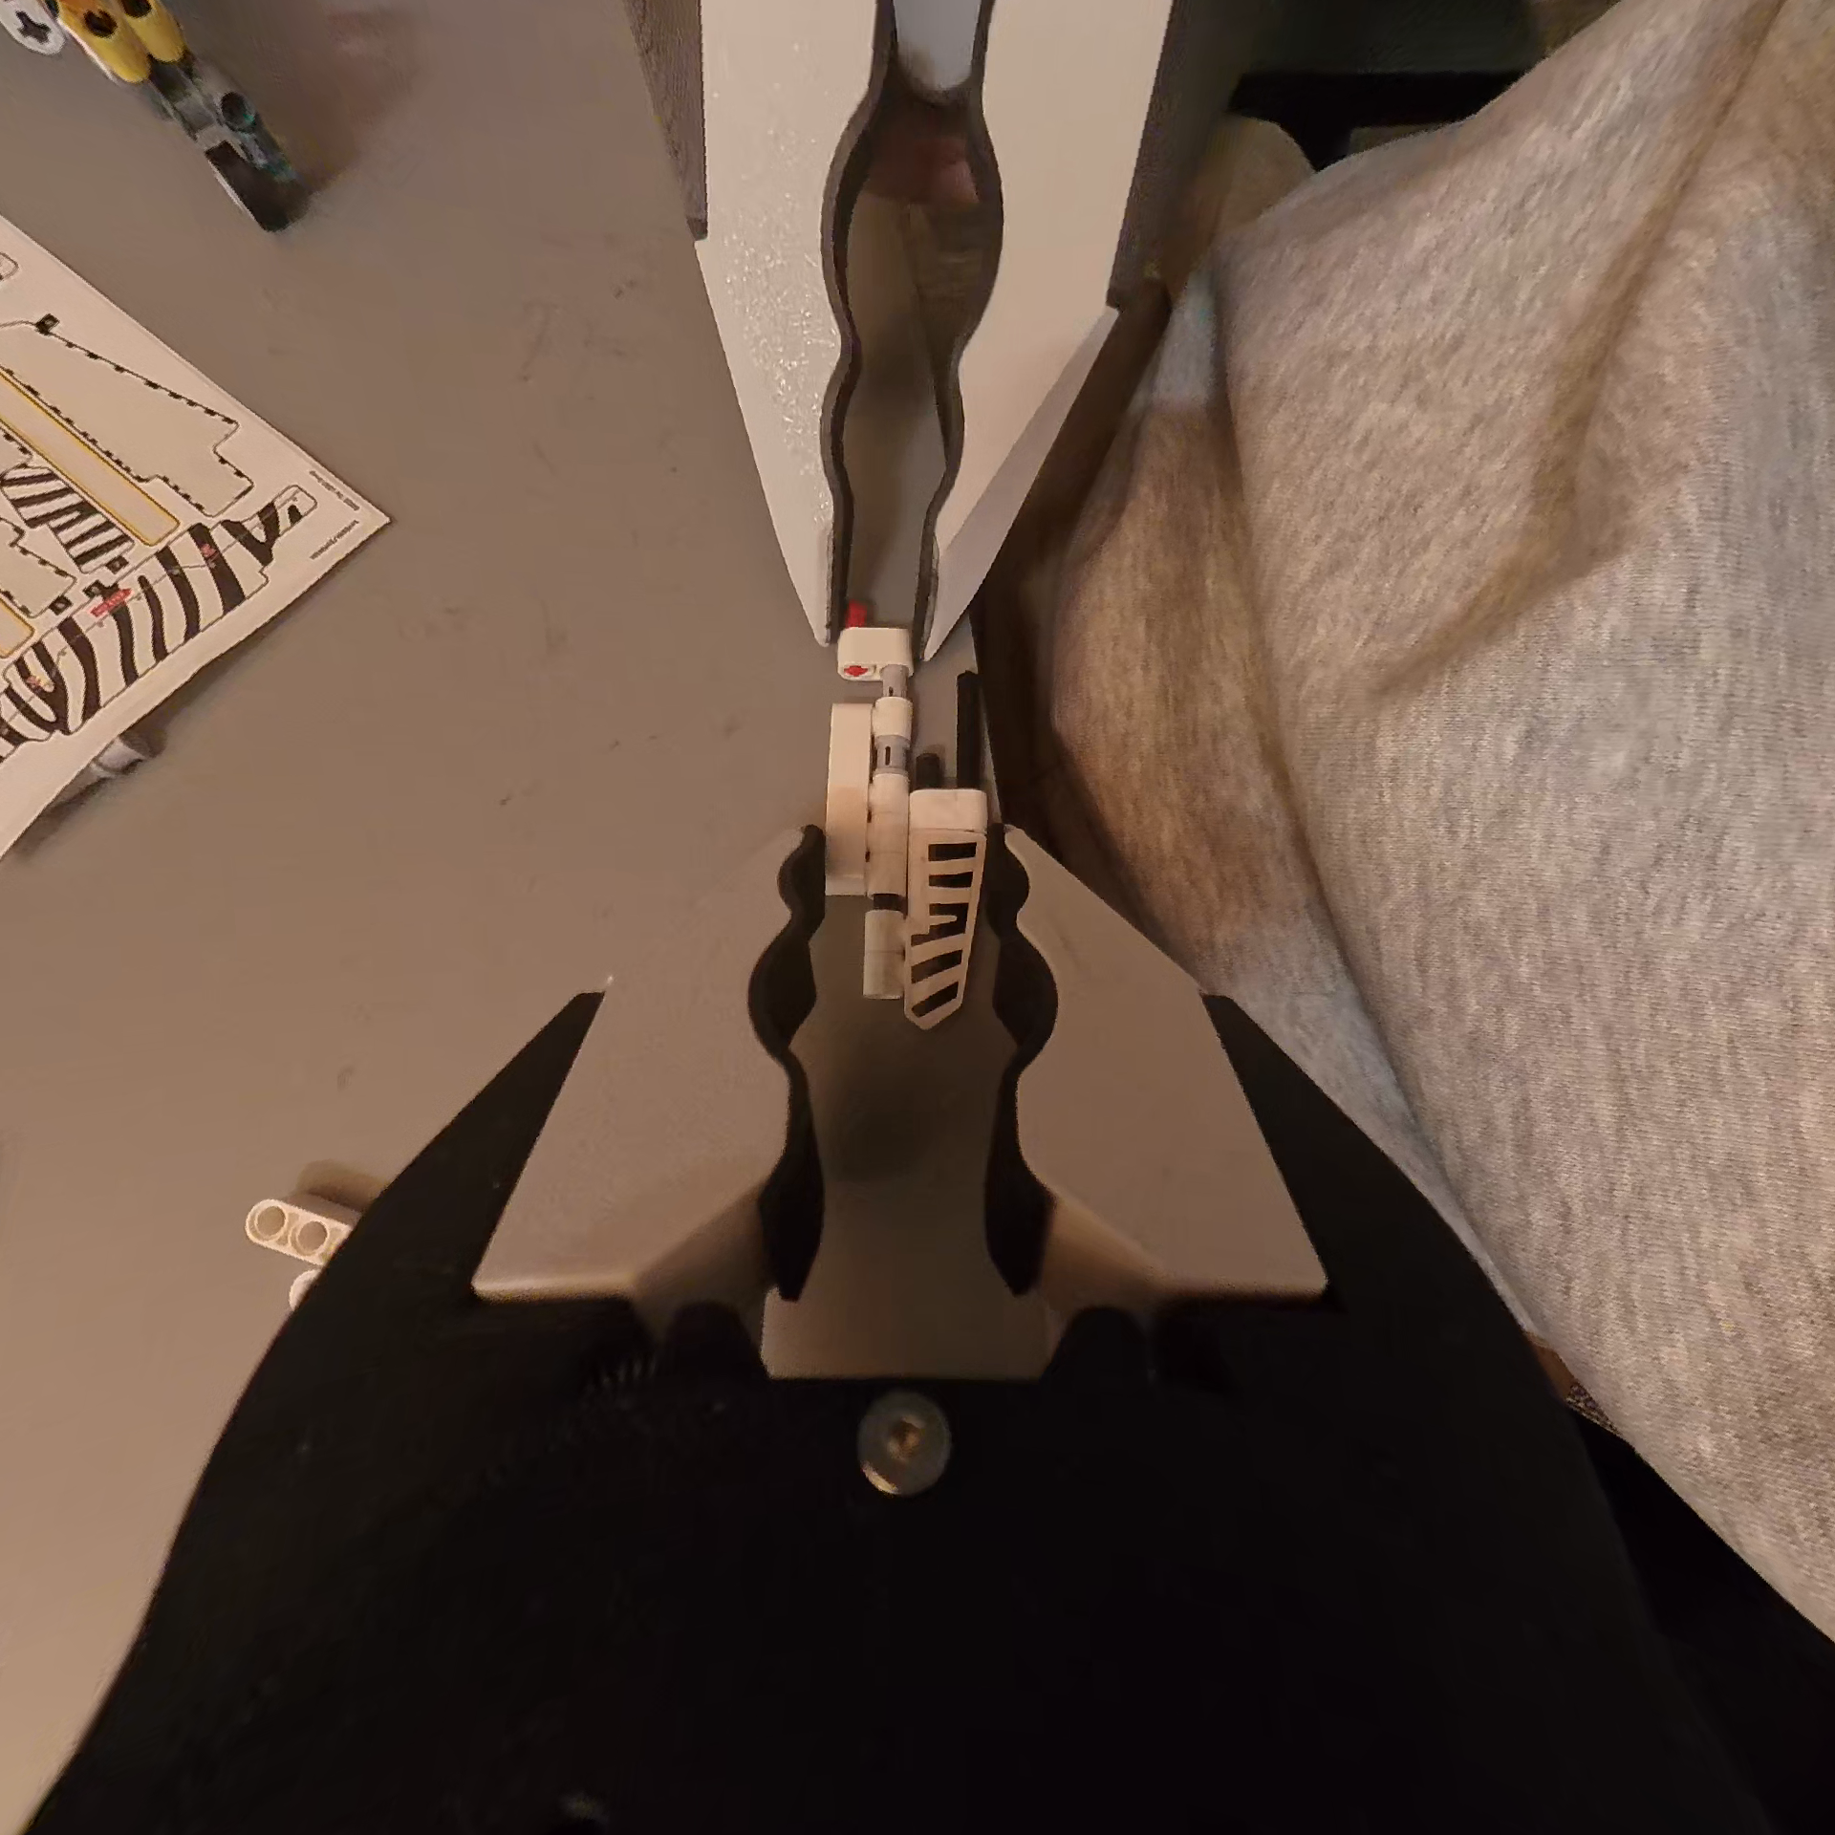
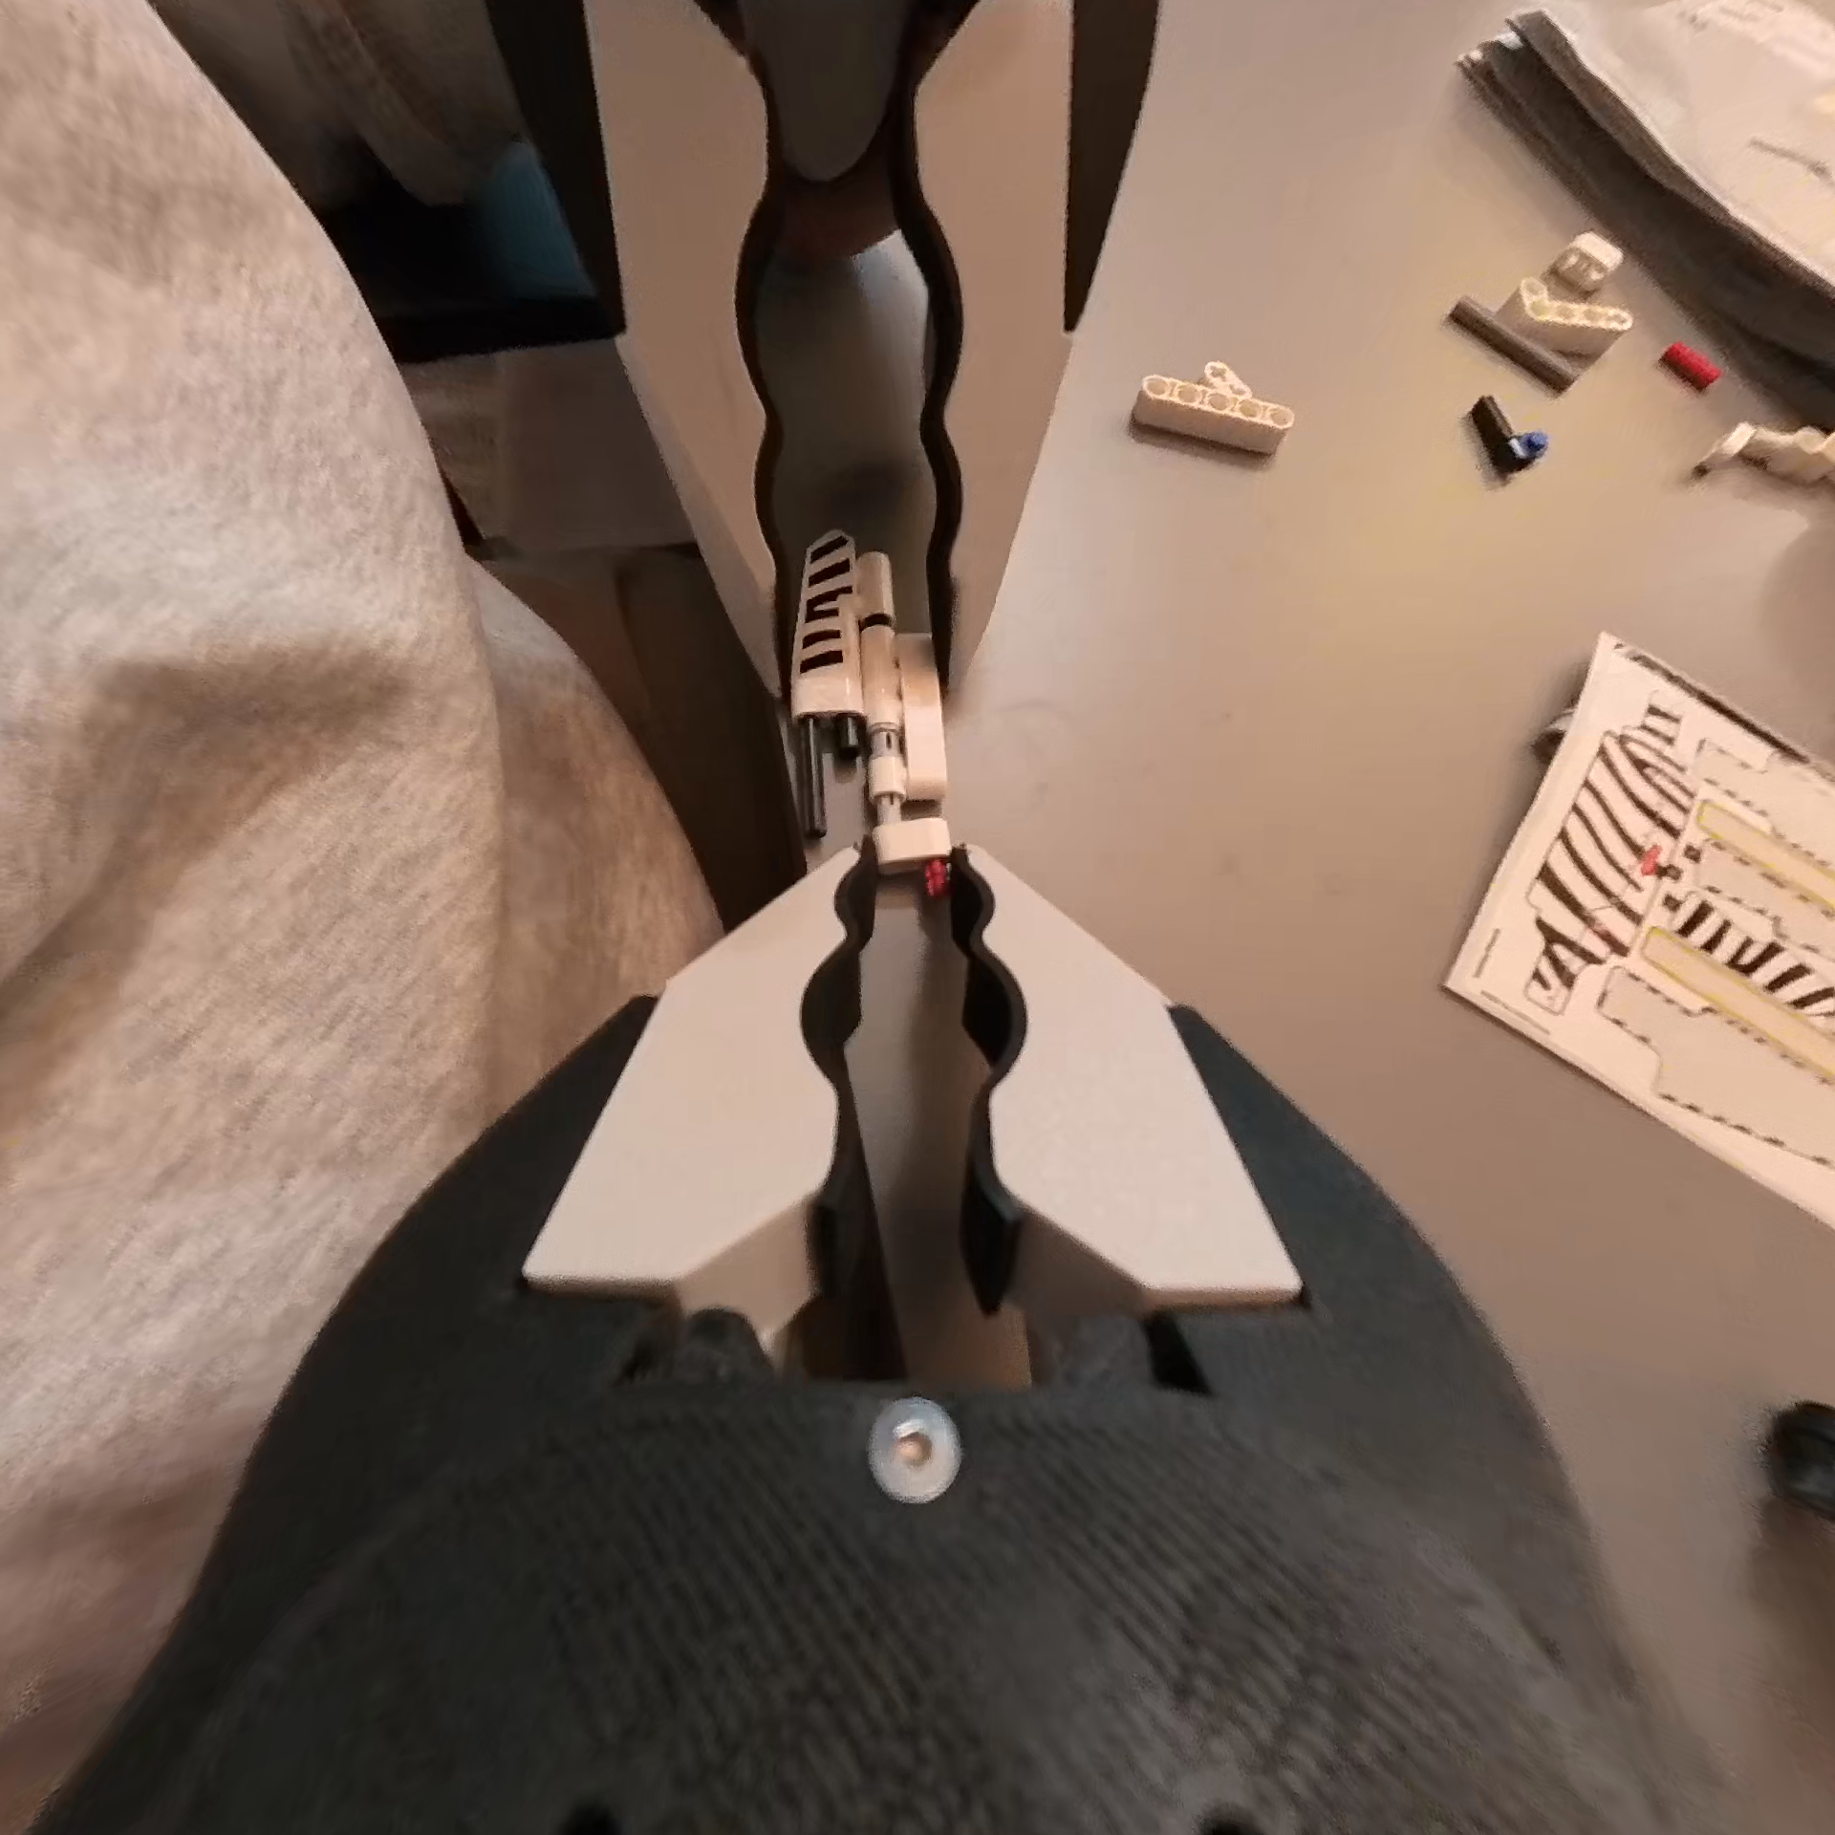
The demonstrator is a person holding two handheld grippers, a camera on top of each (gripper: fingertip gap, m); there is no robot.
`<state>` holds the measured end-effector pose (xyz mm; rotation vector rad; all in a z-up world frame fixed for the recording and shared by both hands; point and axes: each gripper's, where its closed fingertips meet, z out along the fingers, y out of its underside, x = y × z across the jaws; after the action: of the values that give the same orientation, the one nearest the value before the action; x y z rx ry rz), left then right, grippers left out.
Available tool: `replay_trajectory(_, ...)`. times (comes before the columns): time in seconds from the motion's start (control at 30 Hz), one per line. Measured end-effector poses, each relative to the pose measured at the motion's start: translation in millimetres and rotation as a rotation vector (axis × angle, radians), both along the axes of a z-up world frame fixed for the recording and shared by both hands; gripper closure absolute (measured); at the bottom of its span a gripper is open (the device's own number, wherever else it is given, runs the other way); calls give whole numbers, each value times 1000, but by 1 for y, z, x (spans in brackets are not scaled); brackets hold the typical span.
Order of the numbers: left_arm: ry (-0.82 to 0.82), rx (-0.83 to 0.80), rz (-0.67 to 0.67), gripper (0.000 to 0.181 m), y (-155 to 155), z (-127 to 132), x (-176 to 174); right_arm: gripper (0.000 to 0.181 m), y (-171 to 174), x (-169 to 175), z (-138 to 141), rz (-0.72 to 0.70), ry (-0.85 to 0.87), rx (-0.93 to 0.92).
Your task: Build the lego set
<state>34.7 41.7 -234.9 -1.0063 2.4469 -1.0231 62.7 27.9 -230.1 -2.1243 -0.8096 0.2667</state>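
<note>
A small white lego assembly with a zebra-striped panel and black pins is held above the grey table. My left gripper is shut on its striped end. My right gripper faces it and is shut at the fingertips on the white connector at the assembly's other end, with a red pin beside it. Each view shows the other gripper coming in from the top: the right gripper and the left gripper.
A zebra sticker sheet lies on the table and also shows in the left wrist view. Loose white beams, a red piece, a black pin and plastic bags lie far right. A person's grey clothing is beside the grippers. About 4 cm separates my left fingertips from my right. From either gripper's tips it is about 25 cm to the red piece.
</note>
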Motion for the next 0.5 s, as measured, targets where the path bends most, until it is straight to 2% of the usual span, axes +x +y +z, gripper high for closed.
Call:
replay_trajectory(0.23,6,-6,2,149,-1,0,-1,168,-1,-1,-1,-48,155,-124)
replay_trajectory(0.5,13,-12,5,150,-1,0,-1,168,0,-1,-2,-49,78,-154)
